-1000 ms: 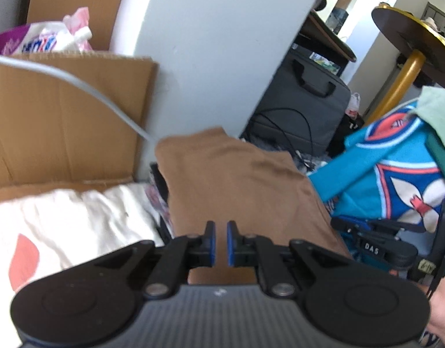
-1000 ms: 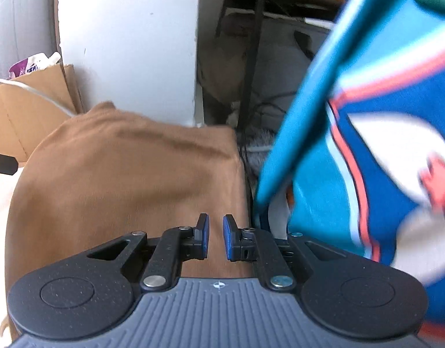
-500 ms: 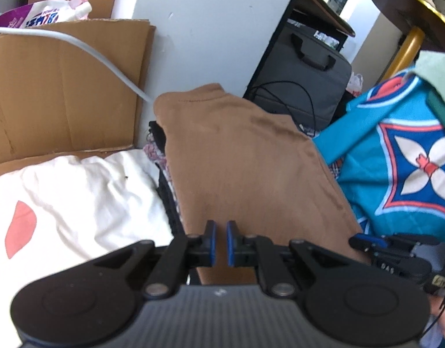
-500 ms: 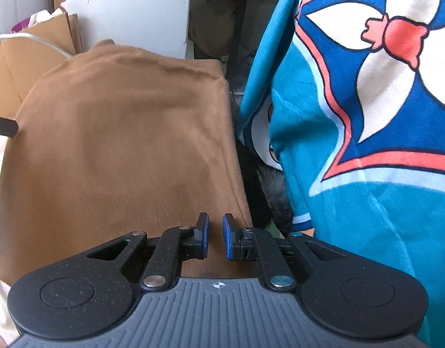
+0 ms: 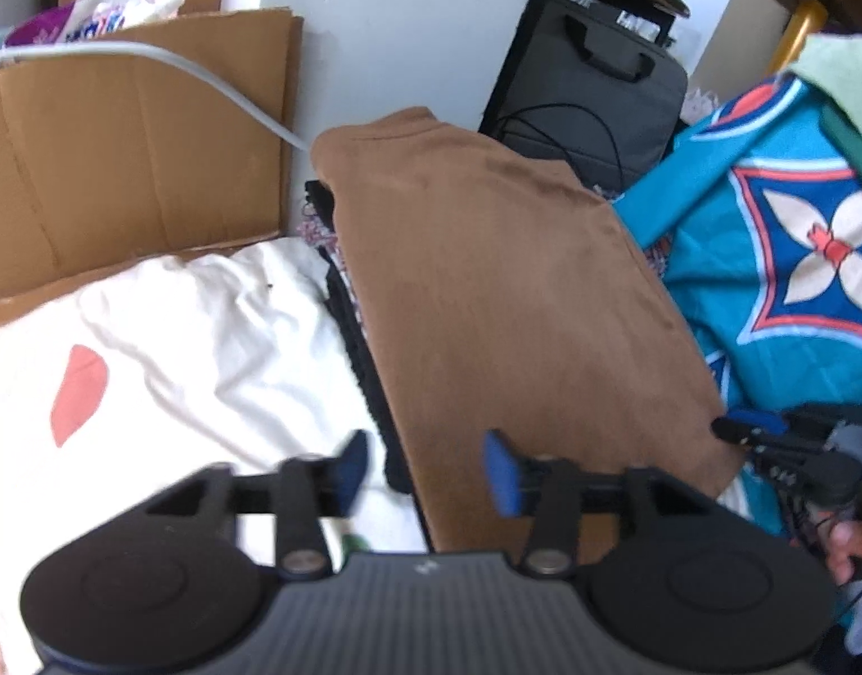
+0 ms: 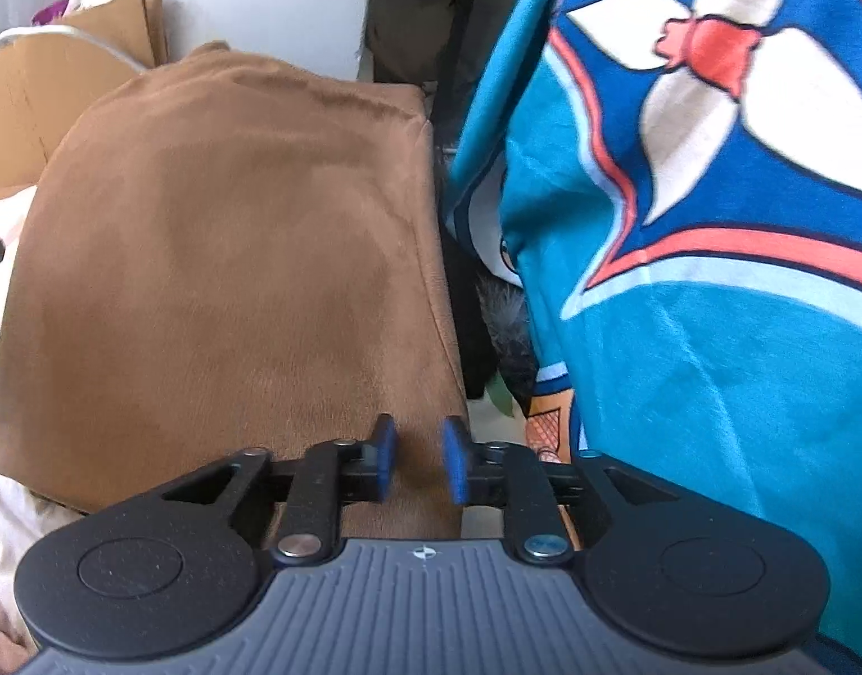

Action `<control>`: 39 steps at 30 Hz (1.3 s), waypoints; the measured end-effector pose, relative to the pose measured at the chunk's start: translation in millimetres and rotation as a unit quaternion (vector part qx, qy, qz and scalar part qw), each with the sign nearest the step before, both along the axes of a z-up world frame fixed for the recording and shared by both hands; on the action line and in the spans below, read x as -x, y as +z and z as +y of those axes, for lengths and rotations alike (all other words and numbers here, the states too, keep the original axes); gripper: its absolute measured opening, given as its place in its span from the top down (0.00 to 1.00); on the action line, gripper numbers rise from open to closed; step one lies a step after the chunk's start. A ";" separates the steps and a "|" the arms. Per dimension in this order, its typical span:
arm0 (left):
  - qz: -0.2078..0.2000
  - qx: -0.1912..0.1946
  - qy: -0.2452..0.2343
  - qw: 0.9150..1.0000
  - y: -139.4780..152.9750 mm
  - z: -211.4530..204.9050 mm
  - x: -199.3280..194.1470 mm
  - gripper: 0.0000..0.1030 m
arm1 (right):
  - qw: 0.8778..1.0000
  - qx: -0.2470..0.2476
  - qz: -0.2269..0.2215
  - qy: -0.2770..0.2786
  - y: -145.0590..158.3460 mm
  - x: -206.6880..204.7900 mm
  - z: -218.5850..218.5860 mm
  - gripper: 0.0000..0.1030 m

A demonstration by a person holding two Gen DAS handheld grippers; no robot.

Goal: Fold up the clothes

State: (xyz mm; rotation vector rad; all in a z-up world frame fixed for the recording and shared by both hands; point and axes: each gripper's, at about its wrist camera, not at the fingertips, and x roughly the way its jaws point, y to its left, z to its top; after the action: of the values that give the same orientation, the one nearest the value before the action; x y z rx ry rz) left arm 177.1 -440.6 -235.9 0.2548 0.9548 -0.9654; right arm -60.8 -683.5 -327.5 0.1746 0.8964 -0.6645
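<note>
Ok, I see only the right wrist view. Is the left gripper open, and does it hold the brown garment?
Observer: The left gripper is open and grips nothing. Its jaws have just been opening, and the left edge of the brown garment shows between them.
Operator: What lies to the left of the garment?
Observer: A white cloth with a pink patch.
Operator: Is anything under the garment on that side?
Observer: Yes, dark clothes show under its left edge.
</note>
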 end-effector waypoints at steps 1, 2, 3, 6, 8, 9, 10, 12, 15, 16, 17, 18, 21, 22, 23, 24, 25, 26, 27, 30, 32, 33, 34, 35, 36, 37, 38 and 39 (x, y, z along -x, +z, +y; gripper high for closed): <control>-0.004 -0.004 -0.005 1.000 1.3 0.2 2.5 0.35 | 1.000 -0.004 -0.005 -0.005 3.3 2.4 0.5 0.67; -0.006 -0.007 -0.010 1.000 2.3 0.2 4.4 0.34 | 1.000 -0.009 -0.009 -0.009 5.4 2.5 0.4 0.67; -0.006 -0.010 -0.014 1.000 3.3 0.5 5.7 0.30 | 1.000 -0.016 -0.013 -0.013 7.6 3.7 1.0 0.67; -0.006 -0.019 -0.011 1.000 6.2 1.8 6.6 0.18 | 0.999 -0.035 -0.025 -0.023 13.6 6.4 4.1 0.63; -0.007 -0.020 -0.015 1.000 8.8 2.7 7.1 0.13 | 0.998 -0.047 -0.032 -0.029 16.9 7.0 6.4 0.48; -0.005 -0.018 -0.019 1.000 10.1 3.5 7.1 0.09 | 0.997 -0.054 -0.038 -0.032 18.6 7.1 8.2 0.34; -0.003 -0.018 -0.023 1.000 11.1 4.2 7.2 0.07 | 0.997 -0.060 -0.043 -0.036 20.4 7.0 10.1 0.19; -0.005 -0.029 -0.025 0.999 13.0 4.7 7.9 0.04 | 0.996 -0.063 -0.048 -0.041 26.5 4.3 16.3 0.05; -0.008 -0.047 -0.017 0.999 17.3 8.1 8.8 0.01 | 0.995 -0.079 -0.048 -0.048 32.8 -1.7 23.3 0.01; -0.008 -0.051 -0.014 0.999 19.0 9.9 9.2 0.01 | 0.994 -0.086 -0.048 -0.049 34.5 -4.0 25.3 0.01; -0.007 -0.052 -0.010 0.999 20.9 12.0 9.7 0.01 | 0.993 -0.092 -0.046 -0.051 36.0 -6.2 27.3 0.01; -0.005 -0.054 -0.008 0.998 22.4 14.0 10.1 0.01 | 0.993 -0.097 -0.042 -0.056 36.1 -7.5 29.4 0.01; 0.002 -0.061 -0.013 0.998 24.8 18.5 11.2 0.01 | 0.991 -0.111 -0.031 -0.069 36.9 -10.9 35.3 0.01; 0.002 -0.063 -0.012 0.998 25.7 20.4 11.4 0.01 | 0.990 -0.116 -0.027 -0.072 38.0 -10.9 37.6 0.01; 0.003 -0.065 -0.010 0.998 26.7 22.8 11.4 0.01 | 0.990 -0.119 -0.024 -0.075 39.6 -10.8 39.5 0.01; 0.005 -0.065 -0.009 0.998 27.9 25.2 11.2 0.01 | 0.989 -0.122 -0.019 -0.076 42.5 -11.0 40.2 0.01; 0.007 -0.066 -0.008 0.998 29.1 27.4 10.9 0.01 | 0.989 -0.125 -0.014 -0.077 45.4 -11.3 40.9 0.01; 0.006 -0.067 -0.007 0.998 30.4 29.4 11.1 0.01 | 0.989 -0.127 -0.009 -0.078 48.3 -11.5 41.5 0.01; 0.005 -0.068 -0.006 0.998 32.6 31.6 11.6 0.01 | 0.988 -0.131 -0.005 -0.078 51.4 -11.7 42.2 0.01; 0.001 -0.068 0.000 0.998 41.0 39.7 12.6 0.01 | 0.988 -0.140 0.005 -0.071 66.8 -12.6 44.8 0.01; 0.004 -0.066 0.007 0.998 47.6 46.1 13.1 0.01 | 0.988 -0.138 0.009 -0.067 78.8 -12.0 48.5 0.01; 0.005 -0.065 0.011 0.998 50.8 49.5 13.5 0.01 | 0.988 -0.139 0.007 -0.069 86.3 -9.9 50.9 0.01; 0.007 -0.066 0.014 0.998 54.2 52.8 14.2 0.01 | 0.987 -0.141 0.003 -0.072 93.1 -7.7 52.6 0.01; 0.009 -0.067 0.018 0.998 57.6 56.0 15.1 0.01 | 0.987 -0.143 0.000 -0.075 100.0 -5.4 54.4 0.01; 0.011 -0.069 0.023 0.997 61.6 59.5 16.3 0.01 | 0.986 -0.144 0.000 -0.079 107.7 -3.1 56.8 0.01; 0.013 -0.071 0.028 0.997 66.5 63.0 17.9 0.01 | 0.987 -0.141 0.003 -0.080 114.9 -1.9 59.5 0.01; 0.013 -0.074 0.032 0.997 72.3 66.3 19.7 0.01 | 0.987 -0.140 0.006 -0.074 123.0 -1.5 62.2 0.01; 0.011 -0.075 0.032 0.997 79.1 69.6 21.8 0.01 | 0.988 -0.138 0.010 -0.067 131.1 -1.0 64.8 0.01</control>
State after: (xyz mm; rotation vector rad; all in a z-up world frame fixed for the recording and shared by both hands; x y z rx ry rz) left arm 155.3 -371.0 -156.8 0.3387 1.0522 -0.8412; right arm -59.8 -618.6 -196.4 0.4801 0.9994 -0.6660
